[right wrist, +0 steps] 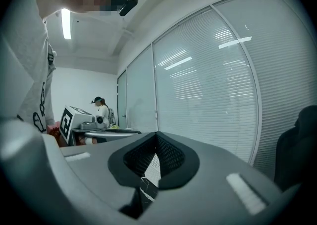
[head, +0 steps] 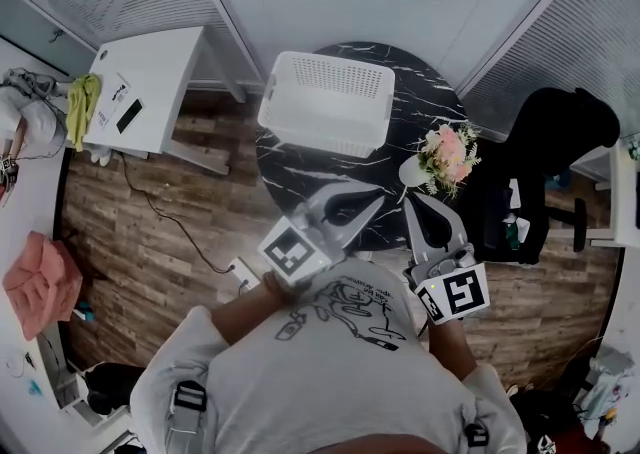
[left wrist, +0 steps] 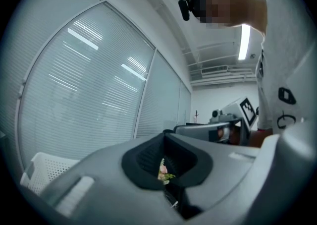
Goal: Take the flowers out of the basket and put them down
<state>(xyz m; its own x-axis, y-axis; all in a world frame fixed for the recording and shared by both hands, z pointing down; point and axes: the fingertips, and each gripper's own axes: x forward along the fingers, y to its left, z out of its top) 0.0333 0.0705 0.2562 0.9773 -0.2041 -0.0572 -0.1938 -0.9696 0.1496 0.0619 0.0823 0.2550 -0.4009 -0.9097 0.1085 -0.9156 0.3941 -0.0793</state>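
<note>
Both grippers were held level, close to the person's chest, at the near edge of the round black marble surface (head: 425, 92). Left gripper (head: 372, 198) jaws were pressed together, nothing between them. Right gripper (head: 415, 204) jaws were also pressed together and empty. The pink-and-white flowers (head: 447, 154) lay on the surface to the right of the white perforated basket (head: 320, 134), apart from it, just beyond the right gripper's tips.

Your right gripper (right wrist: 157, 137) has its jaws pressed together with nothing in them. Through the little gap you see the white basket (right wrist: 154, 167) and the black table (right wrist: 146, 189).
</note>
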